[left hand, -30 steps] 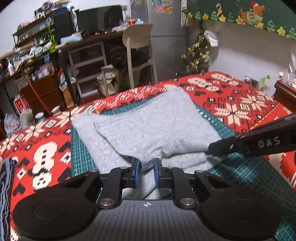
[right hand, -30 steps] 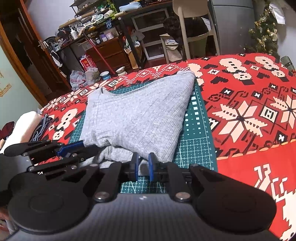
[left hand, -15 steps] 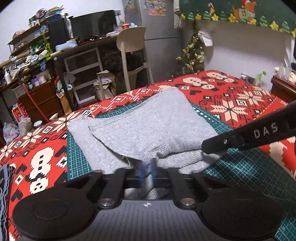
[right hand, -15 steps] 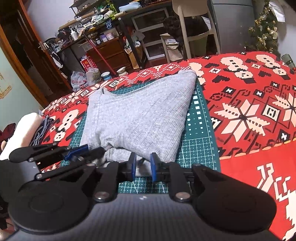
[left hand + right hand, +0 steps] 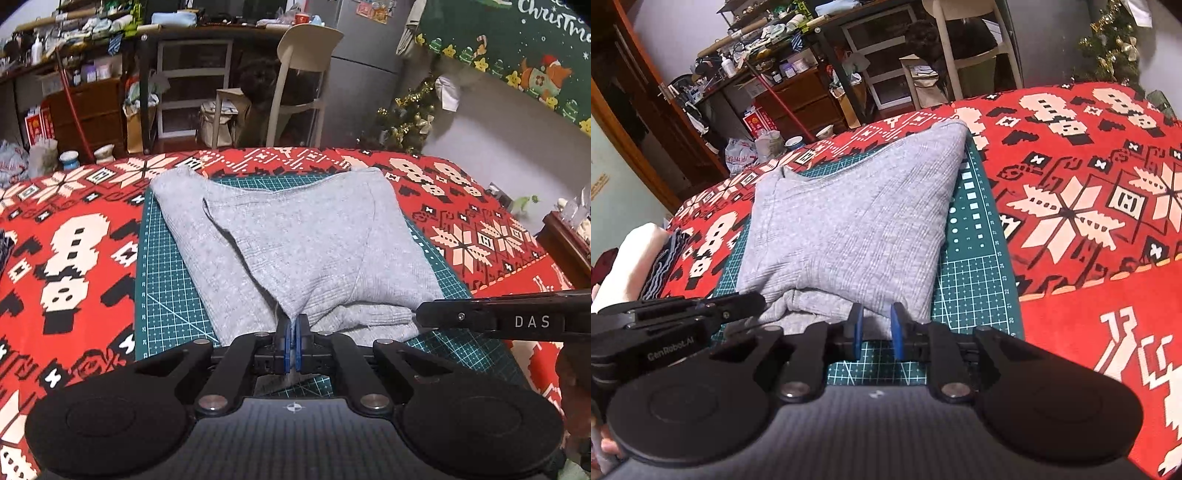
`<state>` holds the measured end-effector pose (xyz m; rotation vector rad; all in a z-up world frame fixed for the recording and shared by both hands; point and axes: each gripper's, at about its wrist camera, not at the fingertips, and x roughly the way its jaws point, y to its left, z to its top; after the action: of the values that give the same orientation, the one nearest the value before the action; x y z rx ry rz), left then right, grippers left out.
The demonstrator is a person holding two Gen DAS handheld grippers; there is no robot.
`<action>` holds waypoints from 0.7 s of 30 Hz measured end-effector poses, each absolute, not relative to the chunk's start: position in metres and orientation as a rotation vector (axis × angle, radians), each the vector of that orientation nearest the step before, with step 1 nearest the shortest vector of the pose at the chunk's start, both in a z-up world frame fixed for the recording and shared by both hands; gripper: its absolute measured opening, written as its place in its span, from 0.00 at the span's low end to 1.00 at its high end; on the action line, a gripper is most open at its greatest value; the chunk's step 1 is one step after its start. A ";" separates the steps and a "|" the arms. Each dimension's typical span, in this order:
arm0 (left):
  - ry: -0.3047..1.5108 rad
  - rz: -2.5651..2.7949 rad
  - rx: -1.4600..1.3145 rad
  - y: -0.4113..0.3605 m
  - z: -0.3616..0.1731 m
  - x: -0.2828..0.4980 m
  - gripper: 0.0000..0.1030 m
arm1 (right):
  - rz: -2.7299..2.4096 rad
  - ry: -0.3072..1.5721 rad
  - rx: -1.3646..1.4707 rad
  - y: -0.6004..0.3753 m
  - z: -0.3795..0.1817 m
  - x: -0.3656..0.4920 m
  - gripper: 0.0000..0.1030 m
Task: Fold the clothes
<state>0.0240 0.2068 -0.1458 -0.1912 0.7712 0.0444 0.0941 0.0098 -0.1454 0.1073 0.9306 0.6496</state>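
Cloth was the whole matter in the left wrist view: the grey garment (image 5: 295, 243) lay on the green cutting mat (image 5: 162, 288), its long axis running away from the camera toward the far edge of the mat. The left gripper (image 5: 294, 334) was closed on the near hem of the garment, a pinch of fabric drawn up between the blue pads. The right gripper (image 5: 491, 319) came in from the right side and its tip touched the same near hem, further to the right along it.

In the right wrist view the garment (image 5: 849, 229) again stretched away over the mat (image 5: 975, 280). The right gripper (image 5: 876, 326) sat at the near hem with a fold of fabric between its pads – they seemed to press on it, only partly closed. The left gripper (image 5: 738, 308) was at the hem's left end. Both hands held the near edge, so I judged the next move would carry it away, toward the far end of the mat.
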 end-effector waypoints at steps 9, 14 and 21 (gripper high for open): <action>0.748 0.089 -0.290 0.224 -0.133 0.011 0.05 | 0.661 0.826 0.098 0.021 -0.124 0.098 0.18; 0.663 0.076 -0.364 0.222 -0.118 0.012 0.08 | 0.672 0.816 0.083 0.042 -0.131 0.103 0.18; 0.751 0.066 -0.338 0.207 -0.146 0.045 0.11 | 0.679 0.836 0.022 0.051 -0.144 0.090 0.17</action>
<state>0.0447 0.2073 -0.1456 -0.3380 0.7514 0.0659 0.0895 0.0506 -0.1441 0.0218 0.8355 0.6788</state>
